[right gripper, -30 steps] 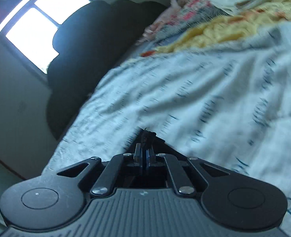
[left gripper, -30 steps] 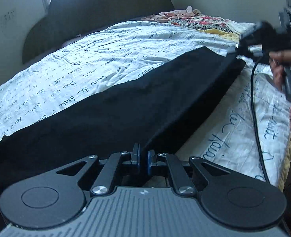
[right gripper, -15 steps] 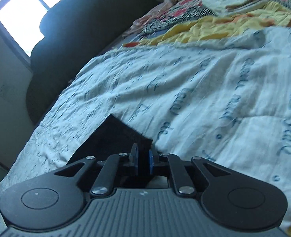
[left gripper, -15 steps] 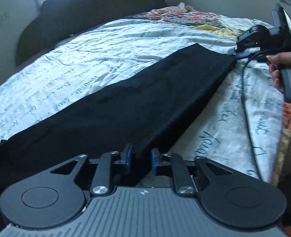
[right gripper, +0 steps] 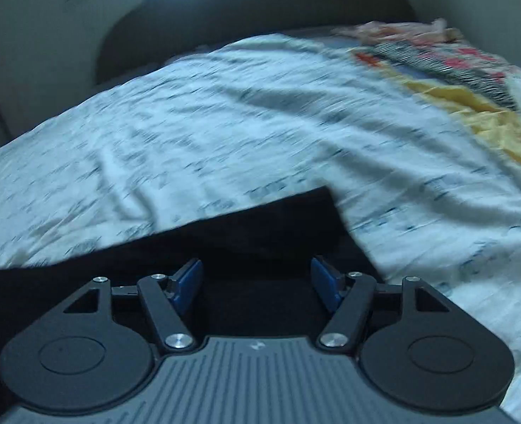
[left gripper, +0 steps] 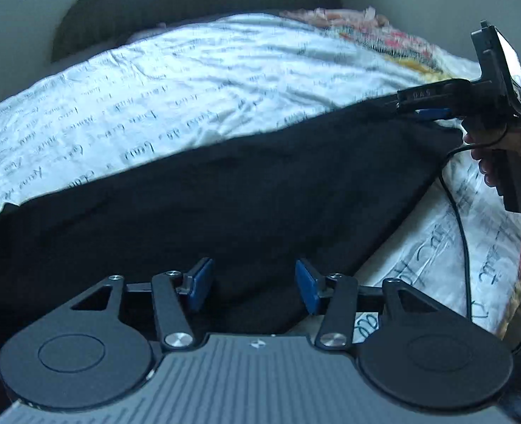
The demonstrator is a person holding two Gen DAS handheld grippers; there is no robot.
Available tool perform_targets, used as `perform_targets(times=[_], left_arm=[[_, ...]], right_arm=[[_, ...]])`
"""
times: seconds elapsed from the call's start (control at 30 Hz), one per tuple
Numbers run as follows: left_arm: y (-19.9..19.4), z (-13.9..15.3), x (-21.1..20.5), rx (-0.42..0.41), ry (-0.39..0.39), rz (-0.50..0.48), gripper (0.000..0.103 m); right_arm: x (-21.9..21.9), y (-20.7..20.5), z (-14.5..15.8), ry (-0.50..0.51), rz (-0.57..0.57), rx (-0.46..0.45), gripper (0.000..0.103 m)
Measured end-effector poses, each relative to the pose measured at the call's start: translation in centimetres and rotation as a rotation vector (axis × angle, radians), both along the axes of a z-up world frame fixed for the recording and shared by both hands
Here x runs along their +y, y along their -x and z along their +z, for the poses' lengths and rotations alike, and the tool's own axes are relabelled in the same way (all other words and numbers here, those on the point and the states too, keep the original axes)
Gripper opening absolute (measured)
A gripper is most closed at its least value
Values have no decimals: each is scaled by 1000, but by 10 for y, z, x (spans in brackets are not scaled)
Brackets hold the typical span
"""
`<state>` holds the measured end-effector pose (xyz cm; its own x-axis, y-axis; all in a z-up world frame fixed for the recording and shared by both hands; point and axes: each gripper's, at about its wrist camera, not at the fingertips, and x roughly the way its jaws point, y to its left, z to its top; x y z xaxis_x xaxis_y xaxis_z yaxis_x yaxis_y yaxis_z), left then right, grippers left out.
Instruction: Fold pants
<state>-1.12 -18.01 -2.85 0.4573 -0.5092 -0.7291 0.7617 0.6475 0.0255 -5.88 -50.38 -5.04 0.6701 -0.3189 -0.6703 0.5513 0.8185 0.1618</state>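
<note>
Left wrist view: the left gripper (left gripper: 253, 284) has just been opening, pads clear of the black pants (left gripper: 225, 194); the right gripper (right gripper: 256, 282) likewise gapes wide above them.

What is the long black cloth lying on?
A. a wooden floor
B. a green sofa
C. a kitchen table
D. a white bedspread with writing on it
D: the black pants lie spread flat across a white bedspread printed with dark handwriting, which shows on both sides of them.
</note>
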Motion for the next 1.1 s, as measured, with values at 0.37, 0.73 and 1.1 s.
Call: perform_targets(times=[0.37, 0.73, 1.1], left_arm=[[-19, -1, -10, 18, -12, 88, 63], [-5, 3, 7, -25, -21, 128, 74], [4, 0, 1, -104, -46, 137, 82]], right_arm=[[53, -38, 8, 130, 188, 110, 103], [94, 6, 8, 160, 302, 185, 103], [70, 156, 118, 541, -54, -277, 103]])
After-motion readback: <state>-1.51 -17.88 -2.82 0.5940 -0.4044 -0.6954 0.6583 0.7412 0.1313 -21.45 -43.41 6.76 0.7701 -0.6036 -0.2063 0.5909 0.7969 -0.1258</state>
